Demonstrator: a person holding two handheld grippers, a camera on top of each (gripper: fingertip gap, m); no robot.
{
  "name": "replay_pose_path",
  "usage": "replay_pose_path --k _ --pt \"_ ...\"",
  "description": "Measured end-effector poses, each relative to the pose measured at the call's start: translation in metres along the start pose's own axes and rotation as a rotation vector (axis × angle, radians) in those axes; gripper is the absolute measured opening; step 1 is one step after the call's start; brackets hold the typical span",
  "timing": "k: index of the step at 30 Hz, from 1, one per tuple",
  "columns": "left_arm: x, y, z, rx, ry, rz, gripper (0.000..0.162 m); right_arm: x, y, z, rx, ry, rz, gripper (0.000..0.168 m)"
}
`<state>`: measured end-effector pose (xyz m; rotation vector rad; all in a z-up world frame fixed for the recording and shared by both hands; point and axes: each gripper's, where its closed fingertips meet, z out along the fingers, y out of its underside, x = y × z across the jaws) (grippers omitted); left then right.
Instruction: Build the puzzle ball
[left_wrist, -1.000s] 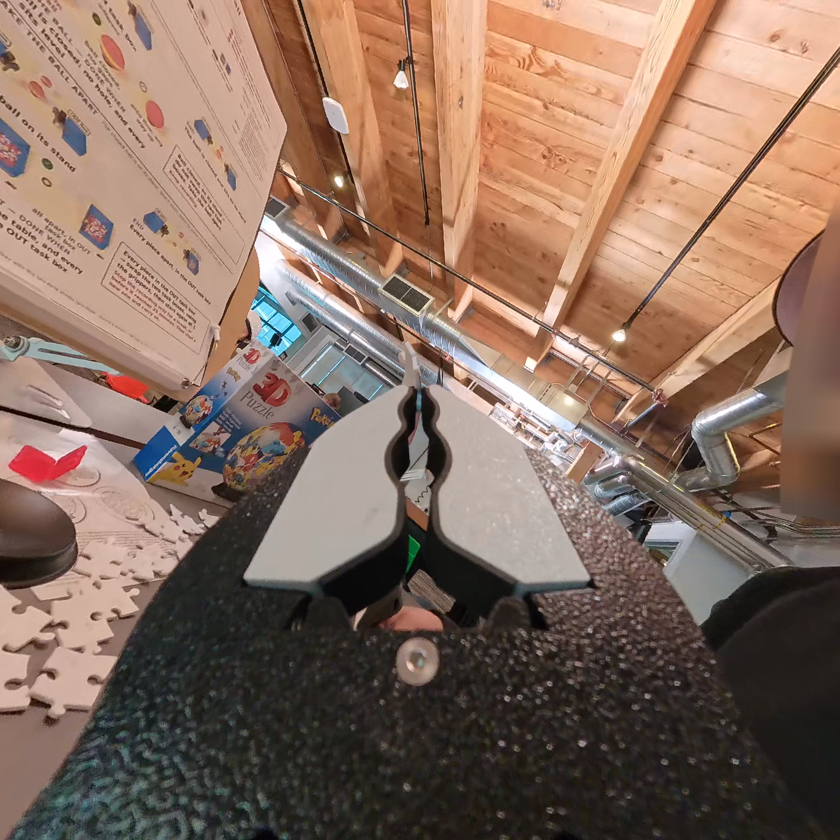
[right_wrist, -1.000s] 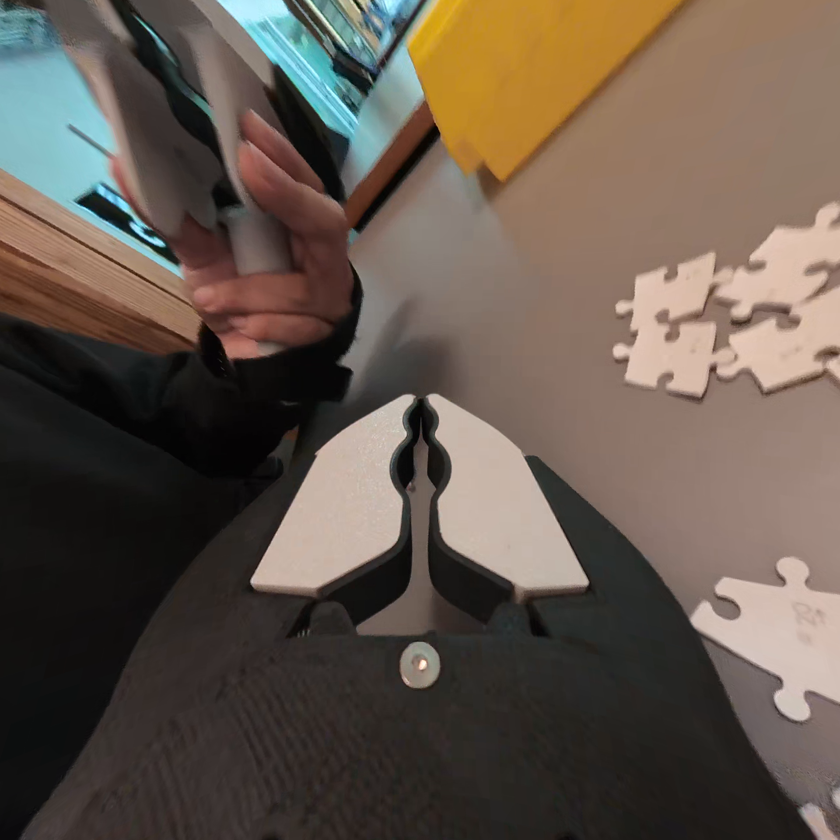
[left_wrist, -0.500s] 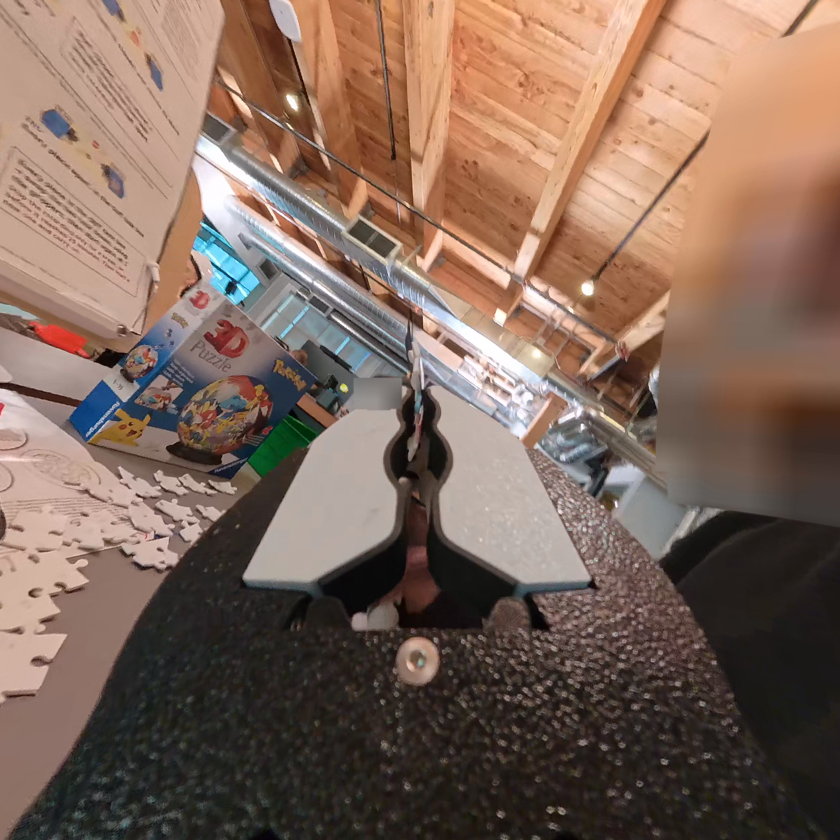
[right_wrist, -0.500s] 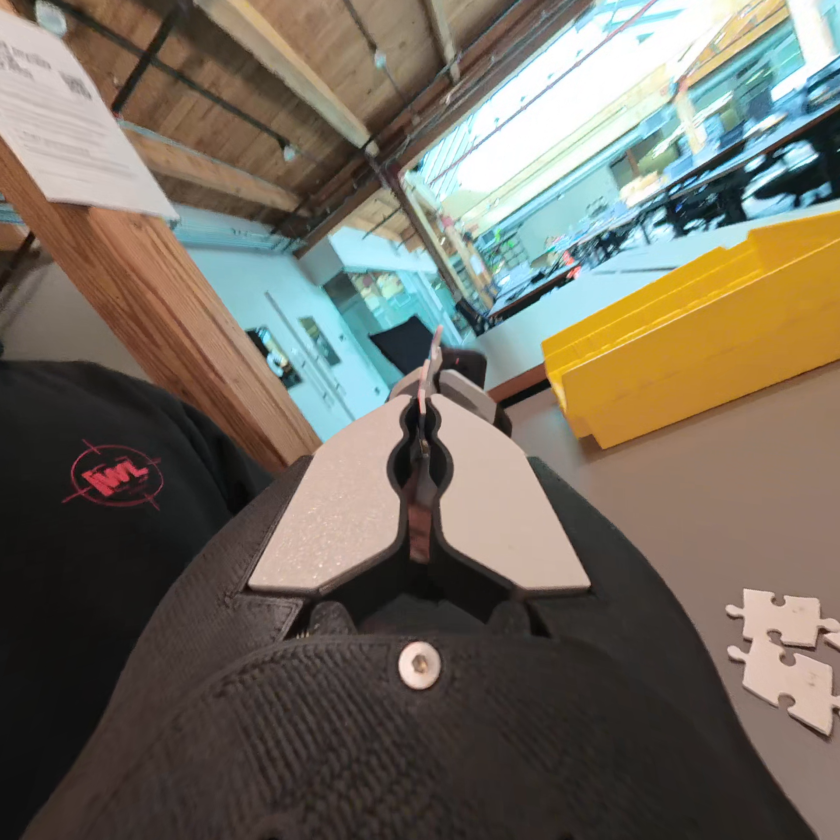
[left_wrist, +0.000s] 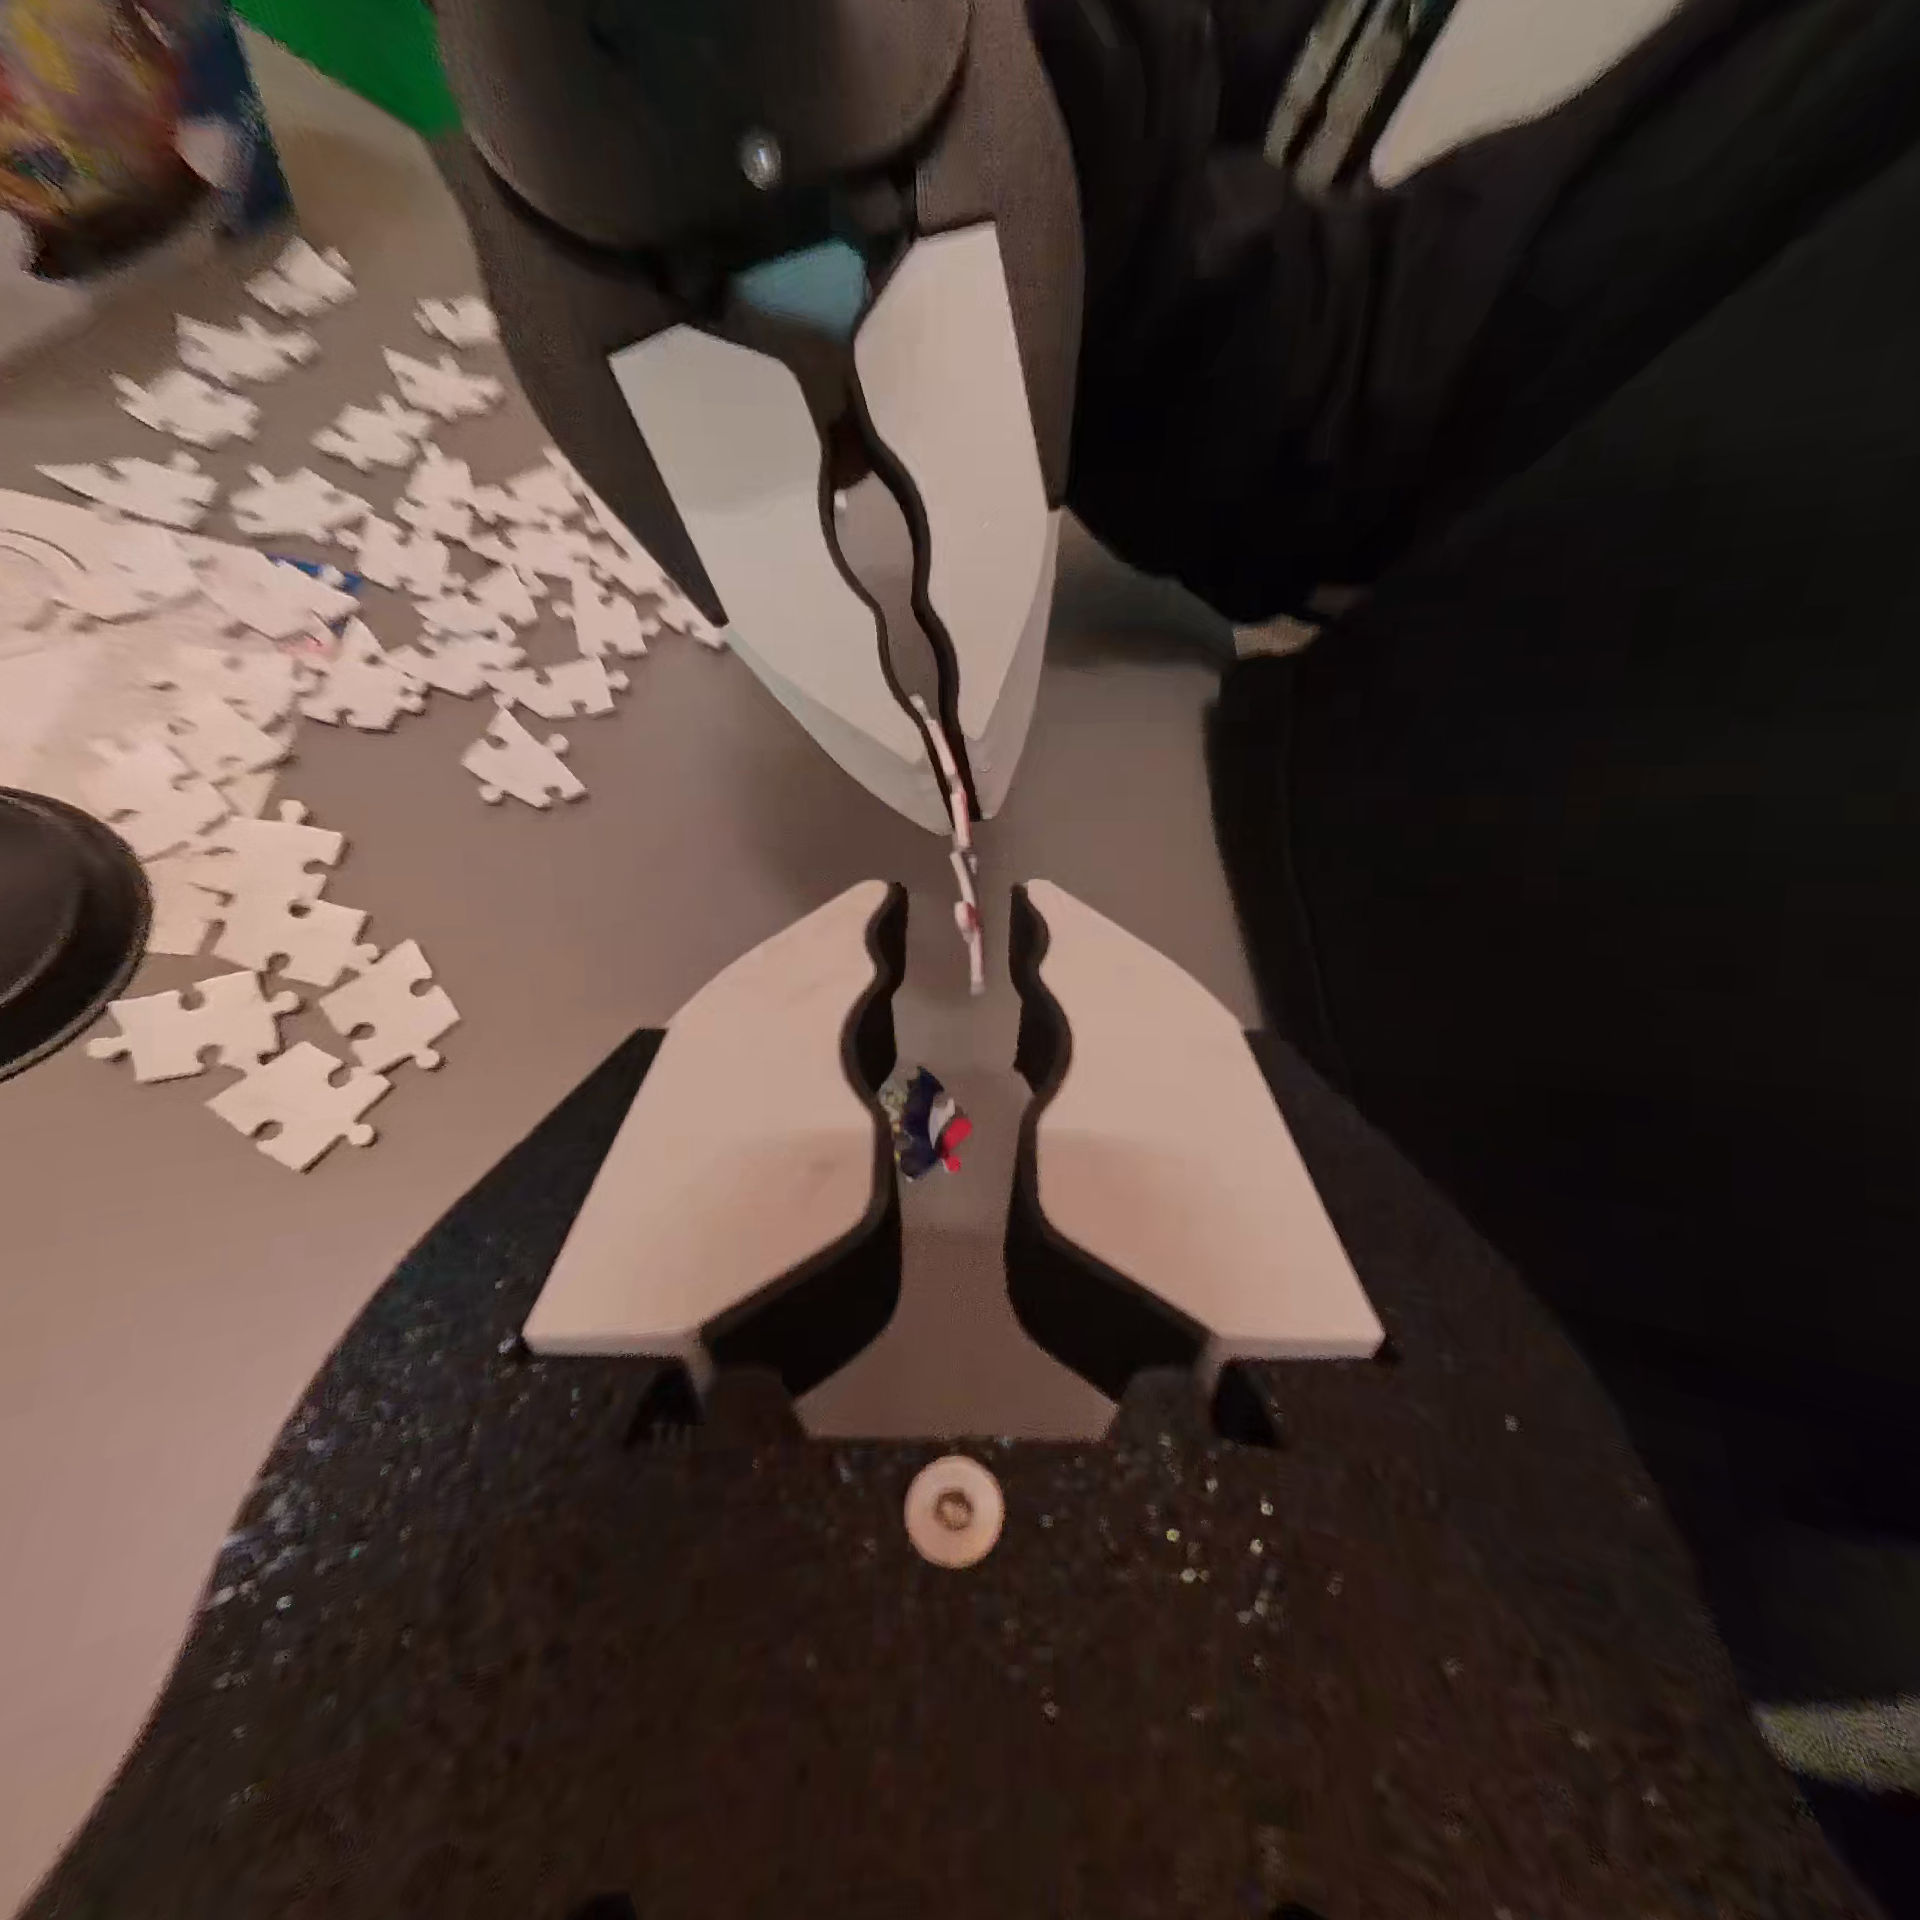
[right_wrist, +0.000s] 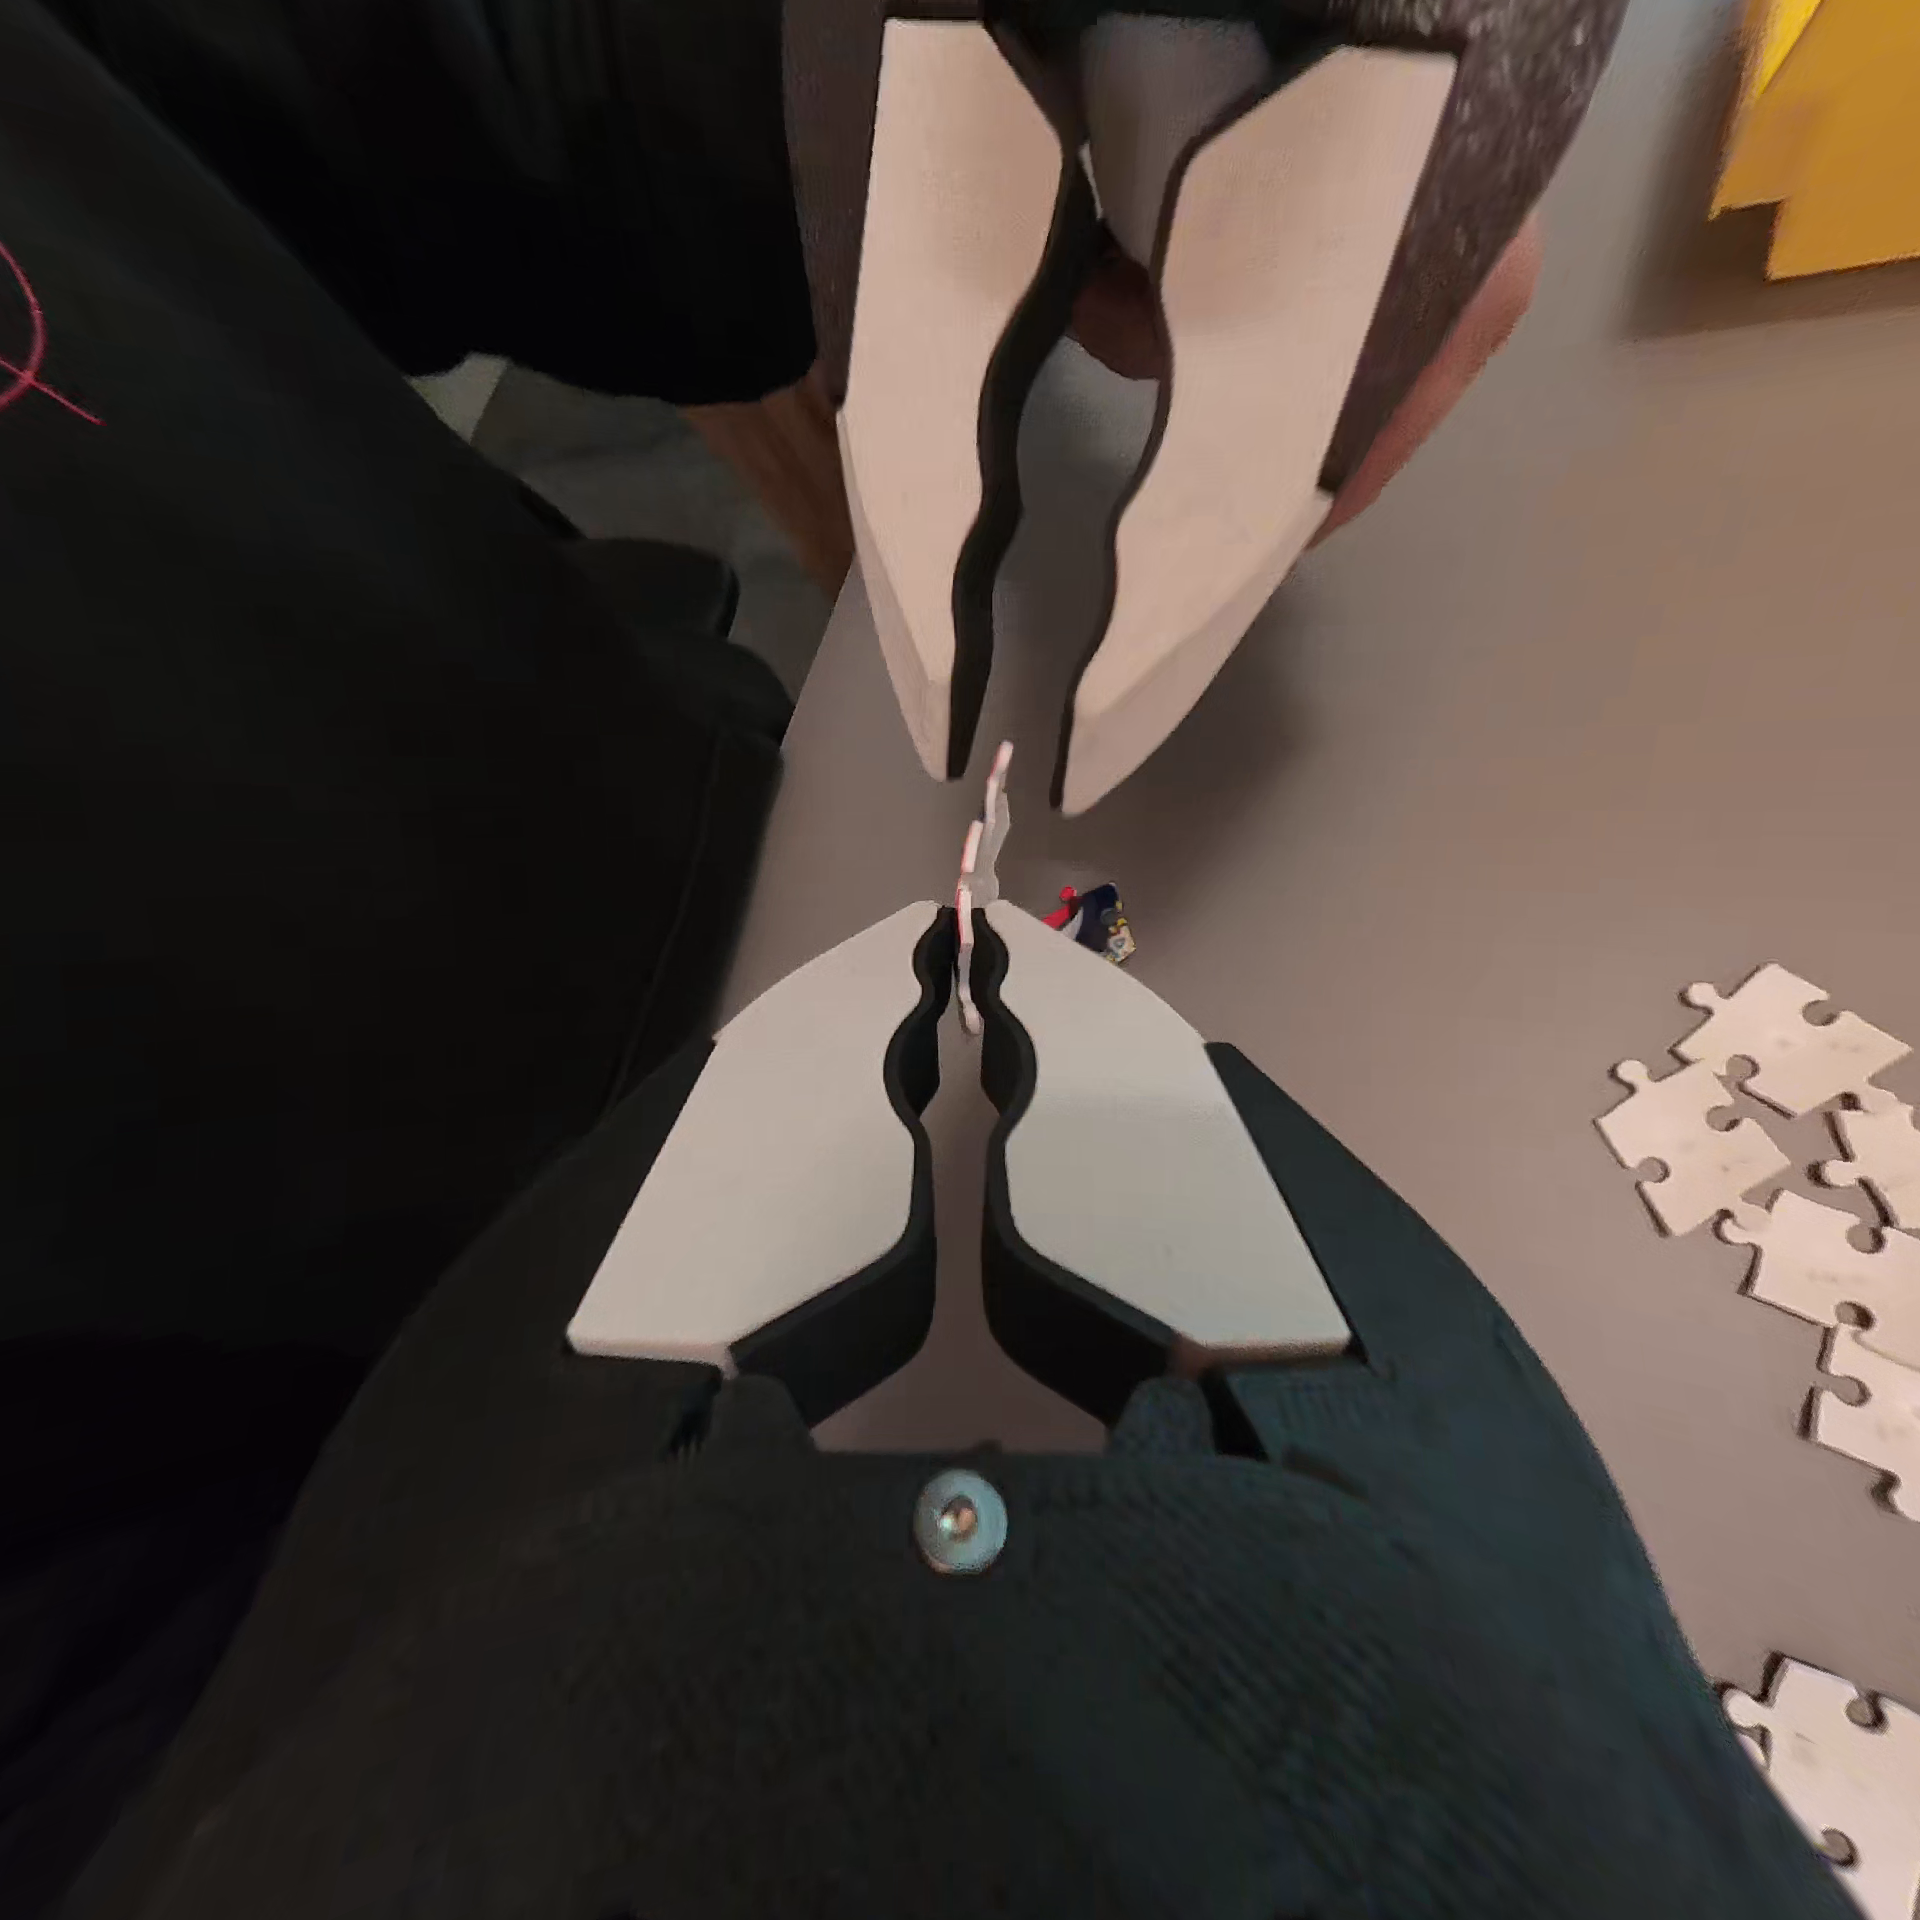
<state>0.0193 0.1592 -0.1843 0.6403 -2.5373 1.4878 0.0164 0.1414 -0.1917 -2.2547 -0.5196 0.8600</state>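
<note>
My right gripper (right_wrist: 966, 909) is shut on a thin strip of joined puzzle pieces (right_wrist: 987, 831), seen edge-on with red and white edges. The strip sticks out towards my left gripper (right_wrist: 1008, 784), which faces it tip to tip. In the left wrist view my left gripper (left_wrist: 958, 894) is open, and the strip (left_wrist: 966, 914) reaches into its gap without being pinched. The right gripper (left_wrist: 961, 821) comes in from above there. A small coloured piece (left_wrist: 925, 1127) lies on the grey table below, also in the right wrist view (right_wrist: 1101, 920).
Many loose white face-down pieces (left_wrist: 312, 935) lie on the table to the left, and more (right_wrist: 1766, 1122) in the right wrist view. There is a black round object (left_wrist: 52, 935) at the left edge, a yellow bin (right_wrist: 1829, 156) at the far right, and a person's black clothing (left_wrist: 1558, 831) close by.
Both grippers have swung down from pointing at the ceiling to over the table, tip to tip. My left gripper has opened and let go of its piece. The right stays shut.
</note>
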Motion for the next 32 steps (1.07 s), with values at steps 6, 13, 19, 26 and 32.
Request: replay_pose_path --k 6,13,19,26,32 --pt "0.012 0.011 0.019 -0.158 0.129 0.008 0.012 -0.004 -0.001 0.004 -0.041 -0.028 0.015 0.003" --pt "0.003 0.005 0.023 -0.107 0.120 -0.004 0.002 0.008 -0.011 -0.010 0.096 0.031 0.025 0.029" --pt "-0.017 -0.031 -0.002 0.313 0.092 -0.171 0.002 0.014 -0.035 -0.051 0.453 0.126 0.032 0.046" --pt "-0.034 -0.046 -0.026 0.668 0.059 -0.298 0.002 0.036 -0.014 -0.041 0.492 0.301 0.118 0.038" --pt "-0.041 -0.028 -0.050 0.768 -0.048 -0.313 0.002 0.038 0.039 0.027 0.138 0.410 -0.137 0.039"
